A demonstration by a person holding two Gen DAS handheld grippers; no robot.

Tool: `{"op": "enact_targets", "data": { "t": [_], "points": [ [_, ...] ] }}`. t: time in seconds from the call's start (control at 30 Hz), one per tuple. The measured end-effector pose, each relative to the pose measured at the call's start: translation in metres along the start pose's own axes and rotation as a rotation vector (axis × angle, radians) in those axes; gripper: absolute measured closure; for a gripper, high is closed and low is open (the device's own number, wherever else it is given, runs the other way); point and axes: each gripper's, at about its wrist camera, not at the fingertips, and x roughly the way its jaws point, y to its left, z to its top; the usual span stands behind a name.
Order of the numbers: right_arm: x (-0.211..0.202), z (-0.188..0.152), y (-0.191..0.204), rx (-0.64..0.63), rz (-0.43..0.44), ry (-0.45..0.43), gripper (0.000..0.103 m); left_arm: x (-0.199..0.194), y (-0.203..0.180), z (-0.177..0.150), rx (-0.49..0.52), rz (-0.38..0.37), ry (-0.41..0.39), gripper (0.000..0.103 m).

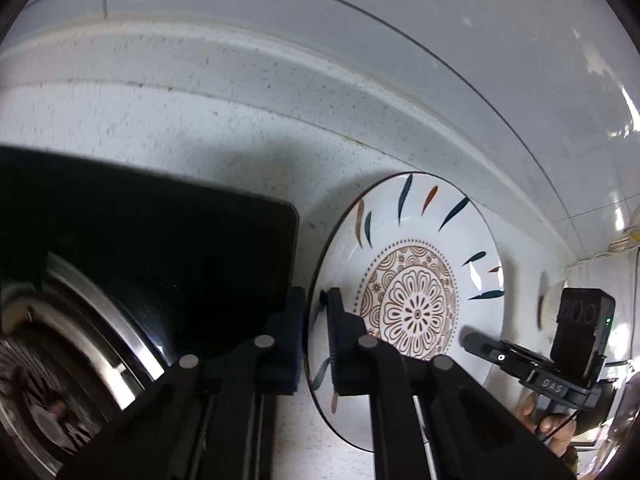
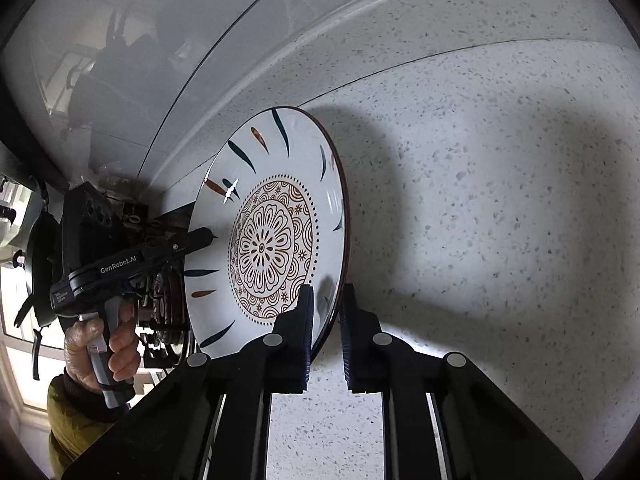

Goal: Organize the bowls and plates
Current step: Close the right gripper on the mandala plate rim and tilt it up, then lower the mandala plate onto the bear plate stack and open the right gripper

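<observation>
A white plate point(image 1: 416, 280) with a brown flower pattern and blue and orange leaf marks is held on edge above the speckled counter point(image 1: 200, 128). My left gripper point(image 1: 316, 320) is shut on its rim, one finger on each face. The plate also shows in the right wrist view point(image 2: 272, 240). My right gripper point(image 2: 326, 320) is shut on the opposite rim, fingers on both faces. Each view shows the other gripper at the plate's far side.
A black induction hob point(image 1: 160, 248) lies left of the plate, with a steel pot point(image 1: 92, 340) on it. A raised counter ledge point(image 1: 280, 68) and tiled wall point(image 1: 360, 12) run behind. A window point(image 2: 16, 280) and hanging utensils are at far left in the right wrist view.
</observation>
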Motion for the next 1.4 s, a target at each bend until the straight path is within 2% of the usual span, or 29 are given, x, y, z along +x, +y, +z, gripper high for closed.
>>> {"op": "enact_targets", "data": {
  "t": [0.1, 0.2, 0.37, 0.53, 0.73, 0.87, 0.93, 1.07, 1.1, 1.23, 1.4],
  "points": [
    [-0.003, -0.006, 0.004, -0.024, -0.037, 0.011, 0.091, -0.001, -0.006, -0.016, 0.005, 0.011, 0.001, 0.094],
    [-0.010, -0.018, 0.002, -0.017, -0.058, 0.019, 0.092, -0.004, -0.007, -0.037, -0.026, -0.034, 0.006, 0.094],
    [-0.028, -0.048, 0.003, -0.031, -0.072, 0.032, 0.092, -0.020, -0.016, -0.070, -0.038, -0.053, -0.005, 0.094],
    [-0.054, -0.073, 0.010, -0.060, -0.069, 0.009, 0.091, -0.040, -0.033, -0.104, -0.041, -0.070, -0.030, 0.094],
    [-0.102, -0.111, 0.029, -0.101, -0.070, -0.041, 0.091, -0.085, -0.054, -0.146, -0.010, -0.120, -0.065, 0.094],
    [-0.132, -0.149, 0.046, -0.102, -0.070, -0.081, 0.091, -0.119, -0.063, -0.184, 0.023, -0.172, -0.087, 0.094],
    [-0.142, -0.173, 0.052, -0.093, -0.063, -0.094, 0.091, -0.134, -0.060, -0.203, 0.033, -0.184, -0.089, 0.094],
    [-0.138, -0.215, 0.065, -0.081, -0.079, -0.093, 0.091, -0.155, -0.042, -0.249, 0.051, -0.191, -0.068, 0.094],
    [-0.135, -0.225, 0.068, -0.075, -0.082, -0.091, 0.091, -0.161, -0.037, -0.252, 0.053, -0.195, -0.059, 0.094],
    [-0.125, -0.261, 0.059, -0.031, -0.092, -0.069, 0.091, -0.161, -0.016, -0.295, 0.053, -0.219, -0.018, 0.094],
    [-0.110, -0.283, 0.047, 0.014, -0.103, -0.053, 0.091, -0.140, 0.001, -0.330, 0.052, -0.208, 0.032, 0.094]
  ]
}}
